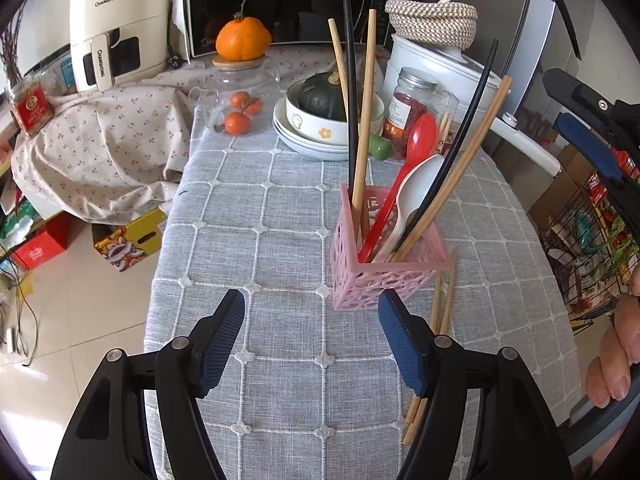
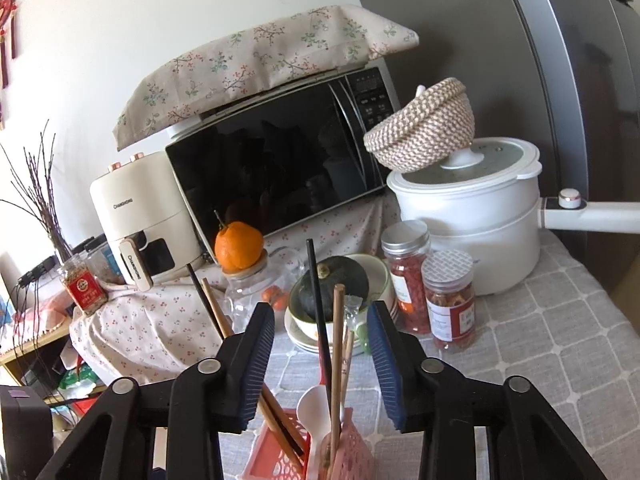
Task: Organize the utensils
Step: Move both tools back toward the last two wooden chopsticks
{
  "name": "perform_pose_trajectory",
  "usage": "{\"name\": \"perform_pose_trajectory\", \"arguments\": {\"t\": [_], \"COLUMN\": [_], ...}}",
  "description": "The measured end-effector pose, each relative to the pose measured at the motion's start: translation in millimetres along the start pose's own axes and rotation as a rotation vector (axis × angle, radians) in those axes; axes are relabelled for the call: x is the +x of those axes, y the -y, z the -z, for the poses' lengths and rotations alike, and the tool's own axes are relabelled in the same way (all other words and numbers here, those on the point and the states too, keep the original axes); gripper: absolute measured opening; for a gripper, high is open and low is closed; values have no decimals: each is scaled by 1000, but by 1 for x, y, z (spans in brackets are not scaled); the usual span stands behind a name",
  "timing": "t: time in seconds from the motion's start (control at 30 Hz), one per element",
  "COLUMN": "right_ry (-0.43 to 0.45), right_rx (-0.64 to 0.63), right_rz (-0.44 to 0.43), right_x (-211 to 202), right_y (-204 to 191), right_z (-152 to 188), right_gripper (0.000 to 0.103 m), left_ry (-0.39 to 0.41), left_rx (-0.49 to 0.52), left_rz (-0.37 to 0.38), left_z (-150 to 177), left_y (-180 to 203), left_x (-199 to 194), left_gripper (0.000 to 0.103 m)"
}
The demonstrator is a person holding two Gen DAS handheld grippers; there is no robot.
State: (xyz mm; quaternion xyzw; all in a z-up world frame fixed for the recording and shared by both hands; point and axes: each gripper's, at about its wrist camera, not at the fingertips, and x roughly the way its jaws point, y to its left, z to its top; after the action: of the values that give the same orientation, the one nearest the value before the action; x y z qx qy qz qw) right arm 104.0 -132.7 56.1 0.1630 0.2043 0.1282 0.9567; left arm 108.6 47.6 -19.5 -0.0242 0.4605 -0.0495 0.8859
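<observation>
On the left, CHANGHONG can be read twice on the cream air fryer (image 1: pixel 120 24) by the table's far left corner. The left gripper (image 1: pixel 312 336) is held released and empty over the grey tablecloth (image 1: pixel 260 240). The pink holder (image 1: pixel 384 256) is found just ahead and to its right, already stocked with chopsticks and spoons. Two loose wooden chopsticks (image 1: pixel 436 332) are left lying near the right edge, long axis running front to back, partly hidden by the left gripper's right finger, so that one's probably nearer. The right gripper (image 2: pixel 320 360) is parked above the holder, spread wide, nothing gripped.

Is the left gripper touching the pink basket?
Apart. The left wrist view shows bare tablecloth between the open left gripper and the pink basket.
</observation>
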Motion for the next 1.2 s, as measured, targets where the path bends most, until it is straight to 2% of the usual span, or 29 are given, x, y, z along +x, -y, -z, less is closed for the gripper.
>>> {"name": "perform_pose_trajectory", "arguments": {"t": [0.27, 0.47, 0.67, 0.97, 1.2], "right_ry": [-70, -158, -248, -396, -529], "right_rx": [47, -8, -22, -56, -139], "right_rz": [14, 82, 130, 213, 259], "right_x": [-25, -23, -11, 27, 57], "right_y": [33, 56, 77, 98, 94], "right_z": [0, 20, 44, 85, 116], "right_gripper": [69, 71, 78, 80, 80], "left_ry": [-4, -13, -49, -89, -132], "left_rx": [19, 65, 82, 96, 95], "left_rz": [15, 8, -7, -44, -91], "left_z": [11, 20, 24, 28, 29], "left_y": [14, 26, 31, 32, 26], "left_x": [2, 8, 23, 41, 51], "left_gripper": [78, 79, 80, 81, 81]}}
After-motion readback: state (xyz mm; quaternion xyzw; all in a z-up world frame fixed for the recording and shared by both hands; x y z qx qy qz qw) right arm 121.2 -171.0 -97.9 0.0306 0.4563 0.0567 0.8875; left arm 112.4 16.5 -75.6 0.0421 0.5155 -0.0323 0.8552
